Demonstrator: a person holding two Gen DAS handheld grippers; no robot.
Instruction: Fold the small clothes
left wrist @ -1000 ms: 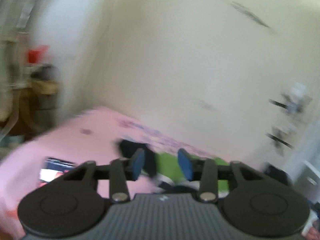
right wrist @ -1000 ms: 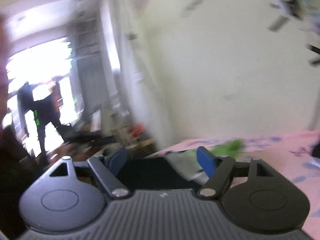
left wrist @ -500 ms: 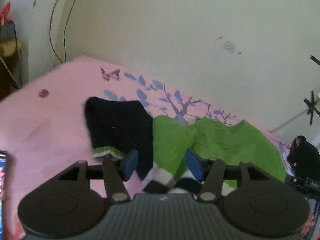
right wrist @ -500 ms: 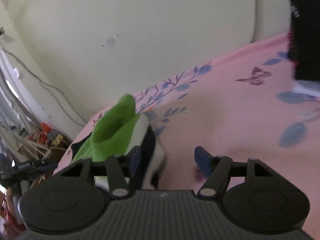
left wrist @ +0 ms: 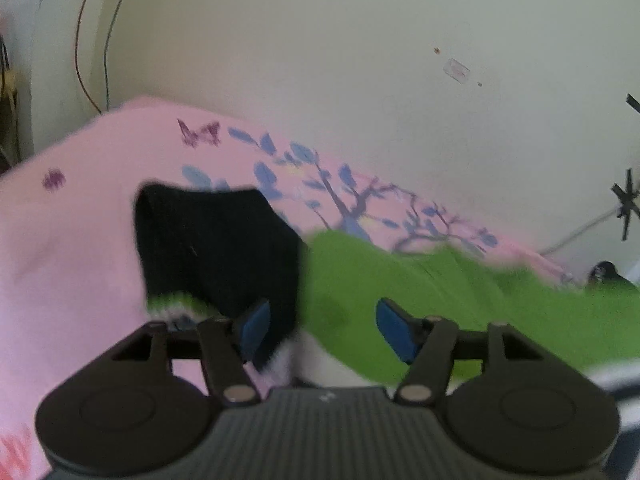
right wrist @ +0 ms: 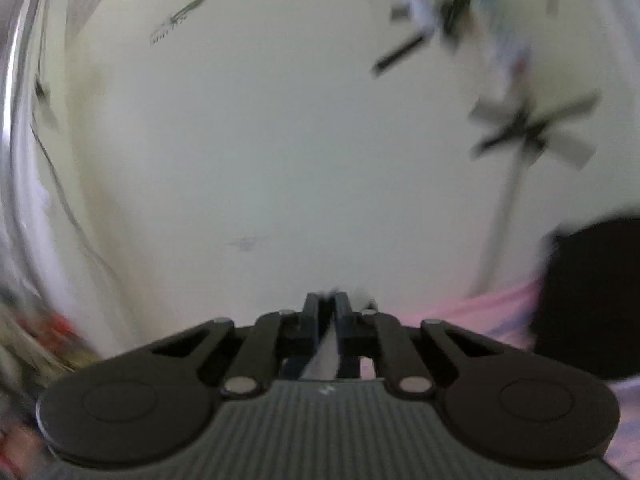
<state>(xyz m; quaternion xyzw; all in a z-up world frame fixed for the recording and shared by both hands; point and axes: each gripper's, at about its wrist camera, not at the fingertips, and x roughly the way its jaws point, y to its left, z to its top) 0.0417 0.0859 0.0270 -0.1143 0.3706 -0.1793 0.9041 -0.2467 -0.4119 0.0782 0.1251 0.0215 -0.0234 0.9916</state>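
Observation:
A small green knit sweater (left wrist: 420, 296) with a black sleeve (left wrist: 216, 248) and white and black stripes lies on the pink floral bedsheet (left wrist: 72, 240). My left gripper (left wrist: 322, 328) is open, low over the sweater where the black sleeve meets the green body. My right gripper (right wrist: 327, 312) is shut, with a thin strip of pale fabric (right wrist: 320, 356) showing between its fingers. It is raised and points at the wall. What that fabric belongs to is hidden.
A cream wall (left wrist: 320, 60) rises behind the bed. Wires (left wrist: 92, 40) hang at the far left. A dark object (right wrist: 592, 300) sits on the pink sheet (right wrist: 480, 312) at the right of the right wrist view. Clutter (right wrist: 36, 332) is blurred at its left edge.
My left gripper moved closer to the sweater and stays open. My right gripper closed on pale fabric and swung up to face the wall.

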